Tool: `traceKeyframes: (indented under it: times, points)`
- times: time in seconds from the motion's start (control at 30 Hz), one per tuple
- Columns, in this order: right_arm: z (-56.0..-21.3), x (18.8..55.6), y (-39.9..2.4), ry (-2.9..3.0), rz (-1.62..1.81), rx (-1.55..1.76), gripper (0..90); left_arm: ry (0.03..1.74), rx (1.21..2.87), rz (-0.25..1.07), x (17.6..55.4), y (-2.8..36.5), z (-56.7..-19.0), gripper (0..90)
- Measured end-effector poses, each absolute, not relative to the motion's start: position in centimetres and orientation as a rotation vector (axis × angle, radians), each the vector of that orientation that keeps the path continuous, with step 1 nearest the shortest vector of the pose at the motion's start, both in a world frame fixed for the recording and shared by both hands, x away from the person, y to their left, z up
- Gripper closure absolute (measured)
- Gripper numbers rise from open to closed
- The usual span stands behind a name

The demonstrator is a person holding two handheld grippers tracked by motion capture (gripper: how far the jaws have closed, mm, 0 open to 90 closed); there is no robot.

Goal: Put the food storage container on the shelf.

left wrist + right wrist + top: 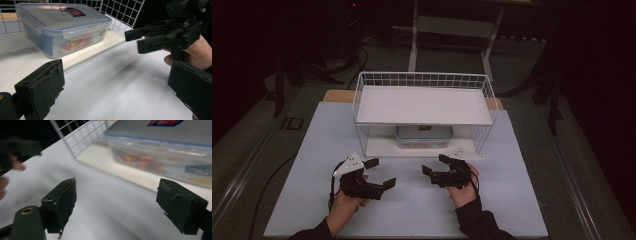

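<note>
While both the left gripper (382, 173) and right gripper (434, 164) stand released before the wire rack (486, 95), its clip-lid food container (62, 27) appears rigid, smooth, moderately loaded; gripping opposite side walls seems soundest.

Wire rack (424, 82) at the far middle of the desk (512, 200), two grippers before it.

On the rack's lower shelf (379, 147), under the upper shelf (424, 105): a lidded food container (424, 136), centred, near the shelf's front edge. Before the rack, toward the desk's near edge: left gripper (381, 173) left of centre, right gripper (434, 164) right of centre, facing each other, apart, jaws spread wide, nothing between them. Behind the desk, on the floor: a frame stand (452, 30).
</note>
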State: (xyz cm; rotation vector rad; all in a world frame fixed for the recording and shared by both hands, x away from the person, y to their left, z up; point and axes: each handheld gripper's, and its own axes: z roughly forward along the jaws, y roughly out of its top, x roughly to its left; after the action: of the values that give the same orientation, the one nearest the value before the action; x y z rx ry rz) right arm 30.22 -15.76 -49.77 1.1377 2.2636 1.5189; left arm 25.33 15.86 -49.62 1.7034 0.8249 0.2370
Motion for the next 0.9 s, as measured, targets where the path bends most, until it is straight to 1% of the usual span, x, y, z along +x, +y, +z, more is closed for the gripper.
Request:
traceKeyframes:
  times: [0.27, 0.47, 0.9]
  points:
    - [-49.7, 28.1, -18.4, 2.228, 1.514, 1.137, 16.6, 0.799, 1.7, 0.229, 24.8, 16.2, -49.4, 0.5]
    - [-49.0, 26.8, -20.2, 2.184, 1.523, 1.122, 16.6, 0.771, 1.712, 0.238, 24.1, 16.6, -49.2, 0.5]
    - [-48.5, 24.3, -23.4, 2.139, 1.51, 1.111, 16.6, 0.784, 1.711, 0.246, 22.9, 18.5, -49.1, 0.5]
